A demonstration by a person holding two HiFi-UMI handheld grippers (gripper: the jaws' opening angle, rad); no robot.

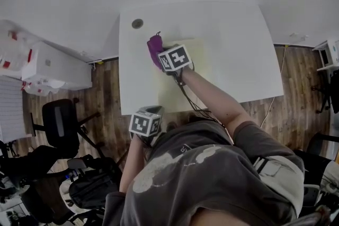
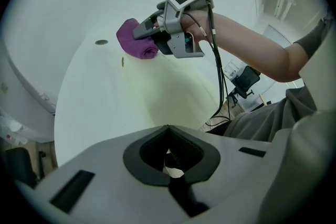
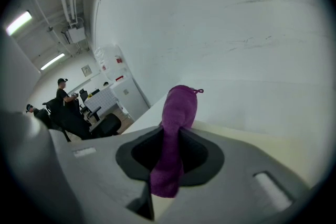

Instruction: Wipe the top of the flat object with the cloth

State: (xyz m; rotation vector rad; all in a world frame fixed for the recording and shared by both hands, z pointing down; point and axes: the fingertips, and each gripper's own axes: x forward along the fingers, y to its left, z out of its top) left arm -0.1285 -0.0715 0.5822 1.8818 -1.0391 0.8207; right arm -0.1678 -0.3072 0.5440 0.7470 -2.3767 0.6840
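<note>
A pale yellow flat board (image 1: 183, 79) lies on the white table (image 1: 238, 45). My right gripper (image 1: 158, 54) is shut on a purple cloth (image 1: 154, 47), at the board's far left corner. The cloth (image 3: 176, 123) runs between the right jaws and sticks out beyond them. From the left gripper view, the cloth (image 2: 135, 39) hangs bunched at the right gripper's (image 2: 142, 33) tip just above the board (image 2: 173, 92). My left gripper (image 1: 153, 110) is at the table's near edge, off the board, shut with nothing held (image 2: 167, 136).
A small round grommet (image 1: 137, 23) sits in the table's far left corner. Black office chairs (image 1: 61, 124) and white boxes (image 1: 50, 66) stand on the wooden floor to the left. A cable (image 1: 275, 87) hangs off the table's right side.
</note>
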